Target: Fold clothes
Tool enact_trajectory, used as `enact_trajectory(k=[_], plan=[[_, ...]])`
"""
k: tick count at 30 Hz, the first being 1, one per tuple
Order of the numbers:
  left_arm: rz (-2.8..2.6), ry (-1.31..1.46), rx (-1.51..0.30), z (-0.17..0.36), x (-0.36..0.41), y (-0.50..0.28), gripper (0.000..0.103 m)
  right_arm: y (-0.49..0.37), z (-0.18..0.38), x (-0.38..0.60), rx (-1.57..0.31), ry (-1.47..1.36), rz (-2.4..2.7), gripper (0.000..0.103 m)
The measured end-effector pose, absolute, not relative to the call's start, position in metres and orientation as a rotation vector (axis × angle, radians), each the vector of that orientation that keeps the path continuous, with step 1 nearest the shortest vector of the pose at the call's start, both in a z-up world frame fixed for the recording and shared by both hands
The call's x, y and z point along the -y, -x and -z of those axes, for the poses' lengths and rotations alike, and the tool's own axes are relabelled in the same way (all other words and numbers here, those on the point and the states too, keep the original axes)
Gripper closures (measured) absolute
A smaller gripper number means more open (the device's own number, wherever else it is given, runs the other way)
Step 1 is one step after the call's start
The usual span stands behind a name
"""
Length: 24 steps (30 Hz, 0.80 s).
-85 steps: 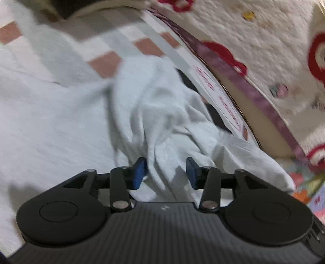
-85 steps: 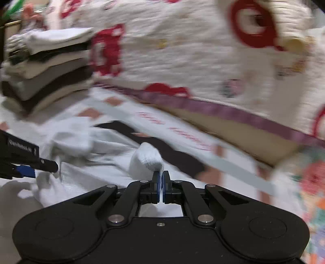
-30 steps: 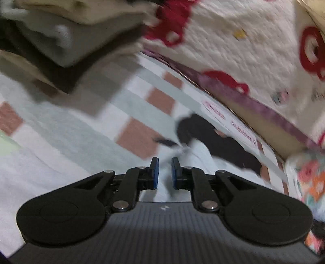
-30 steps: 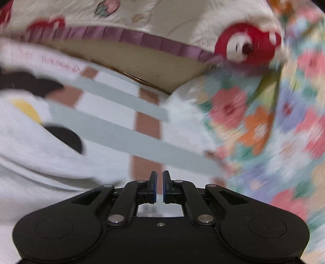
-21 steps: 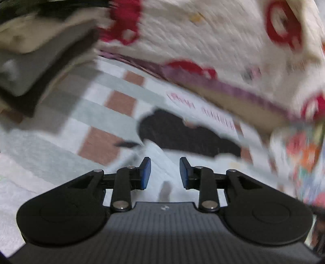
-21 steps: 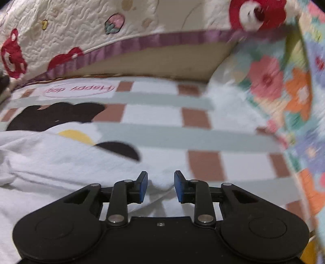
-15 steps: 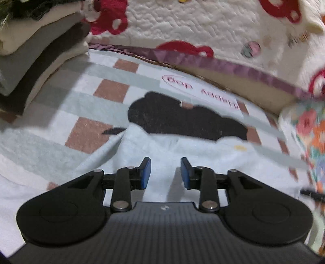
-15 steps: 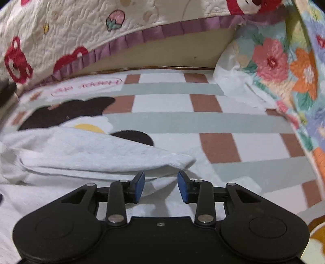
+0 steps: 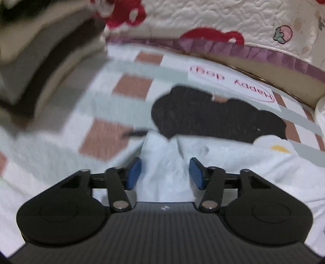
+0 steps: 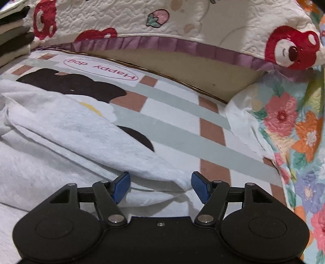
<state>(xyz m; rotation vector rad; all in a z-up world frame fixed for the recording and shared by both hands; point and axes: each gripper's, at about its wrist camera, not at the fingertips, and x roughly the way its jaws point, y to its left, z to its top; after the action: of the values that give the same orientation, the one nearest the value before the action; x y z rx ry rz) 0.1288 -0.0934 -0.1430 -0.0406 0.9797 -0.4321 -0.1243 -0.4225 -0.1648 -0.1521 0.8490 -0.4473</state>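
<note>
White garment (image 10: 61, 142) lies crumpled on the bed (image 10: 182, 130), near its quilted far edge. Soft, light, limp; best pinched at a hem corner. Left hand-held gripper (image 9: 164, 172) closing, cloth between unpressed pads. Right hand-held gripper (image 10: 159, 185) opening, straddling the fold tip.

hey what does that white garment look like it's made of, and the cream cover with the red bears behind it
White garment: probably a cotton knit, sweatshirt-like; matte, faintly fuzzy and heathered, with soft thick folds. The exact fibre can't be told.

Cream cover: looks like quilted fabric, likely cotton or a blend; wavy stitch lines puff the surface, the red bears seem embroidered or appliqued, and a slightly shiny purple pleated trim edges it.
</note>
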Motion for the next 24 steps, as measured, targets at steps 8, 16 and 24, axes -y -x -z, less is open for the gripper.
enact_trajectory(k=[8,16,24], plan=[[0.487,0.224,-0.783,0.071,0.047,-0.090,0.099,0.125,0.154,0.442,-0.788,-0.034,0.497,0.031],[0.377,0.254,-1.005,0.107,0.008,-0.033,0.098,0.110,0.158,0.434,-0.761,-0.023,0.505,0.036],[0.562,0.326,-0.974,0.080,-0.001,-0.015,0.099,0.122,0.149,0.451,-0.711,-0.053,0.524,0.094]])
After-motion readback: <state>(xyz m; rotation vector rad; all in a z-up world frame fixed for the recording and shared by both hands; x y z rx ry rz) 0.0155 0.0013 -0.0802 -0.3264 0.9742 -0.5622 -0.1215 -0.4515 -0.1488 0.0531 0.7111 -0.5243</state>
